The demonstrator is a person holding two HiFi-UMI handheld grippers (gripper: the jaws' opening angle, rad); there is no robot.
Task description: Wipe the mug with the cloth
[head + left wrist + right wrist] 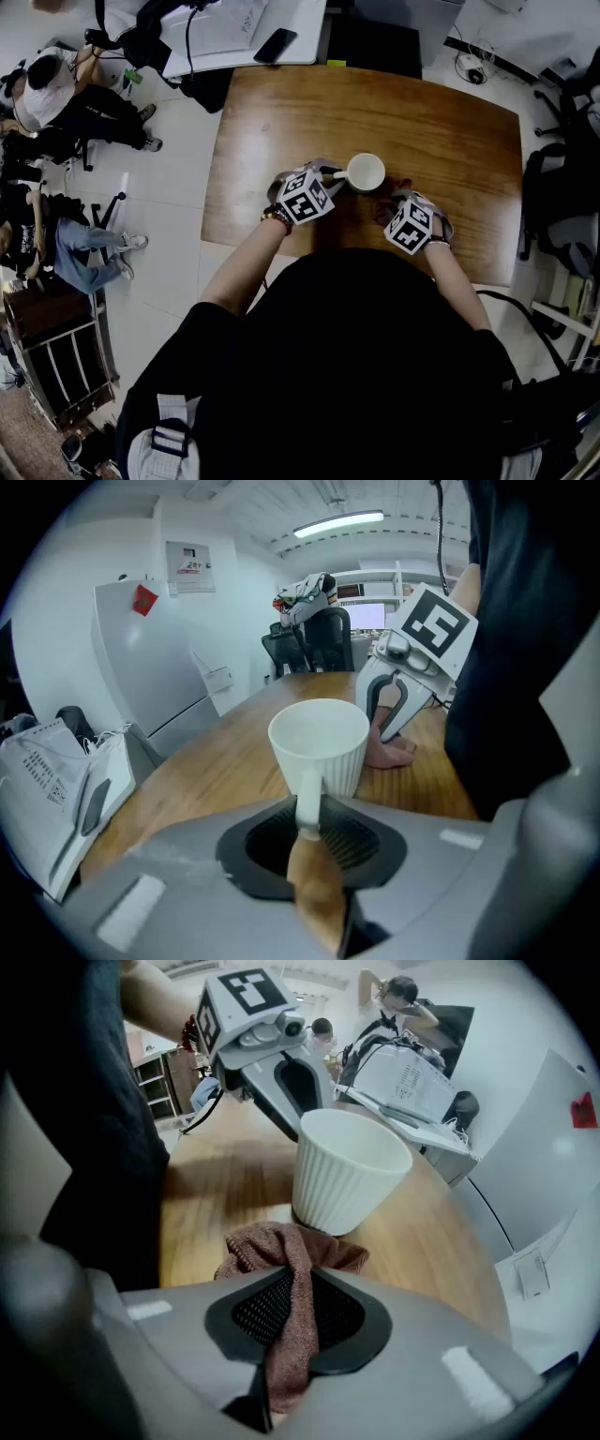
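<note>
A white ribbed mug (366, 172) stands on the wooden table (450, 131). My left gripper (330, 178) is shut on the mug's handle (308, 803), with the mug (321, 745) upright just beyond its jaws. My right gripper (394, 199) is shut on a reddish-brown cloth (286, 1283), which bunches out of the jaws and lies against the base of the mug (347, 1180) on its near side. In the left gripper view the right gripper (398, 700) stands just behind the mug with the cloth (389, 752) under it.
A white desk with papers and a phone (275, 44) stands beyond the table's far edge. Office chairs (562, 206) stand to the right. People sit at the left of the room (47, 84). Bare wood lies behind the mug.
</note>
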